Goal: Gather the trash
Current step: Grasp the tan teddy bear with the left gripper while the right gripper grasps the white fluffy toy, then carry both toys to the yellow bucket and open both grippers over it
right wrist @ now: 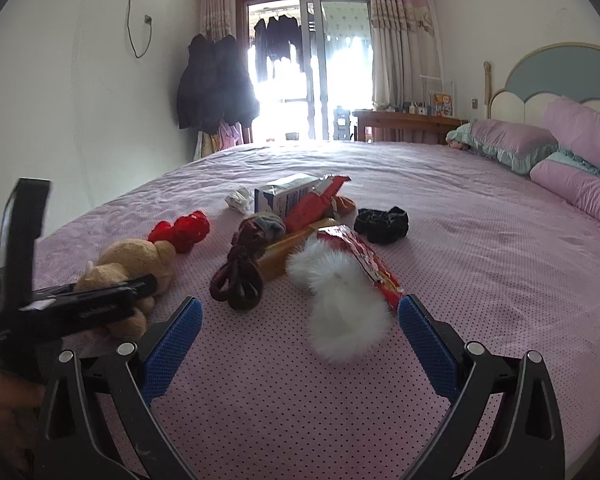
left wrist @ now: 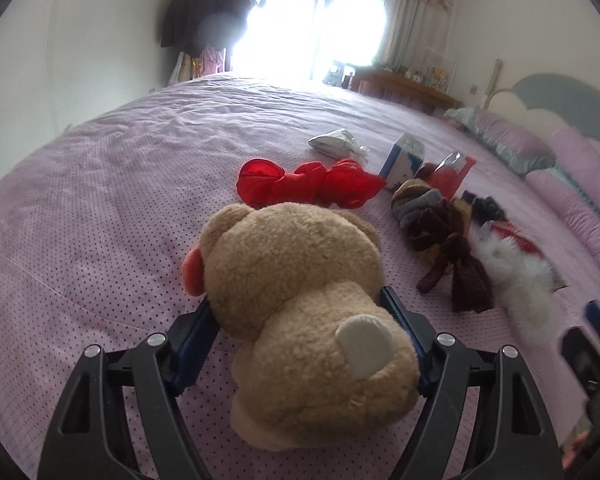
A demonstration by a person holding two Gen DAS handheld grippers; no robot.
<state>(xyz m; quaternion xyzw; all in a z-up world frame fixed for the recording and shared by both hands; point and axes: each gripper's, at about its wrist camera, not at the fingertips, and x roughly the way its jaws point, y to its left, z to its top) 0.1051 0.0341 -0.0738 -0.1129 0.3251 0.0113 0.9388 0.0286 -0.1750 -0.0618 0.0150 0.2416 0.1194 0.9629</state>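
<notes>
Your left tool (left wrist: 300,320) pinches the teddy bear (left wrist: 300,300), likely clearing it from the bed (left wrist: 100,200); your right tool (right wrist: 300,320) hangs spread before the white fluffy toy (right wrist: 340,304).

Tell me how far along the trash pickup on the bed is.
Nothing looks collected yet. The left gripper has its fingers against a teddy bear, which is a toy. The right gripper is open and empty near a white fluffy thing. The red wrapper, carton and crumpled tissue still lie on the bed.
</notes>
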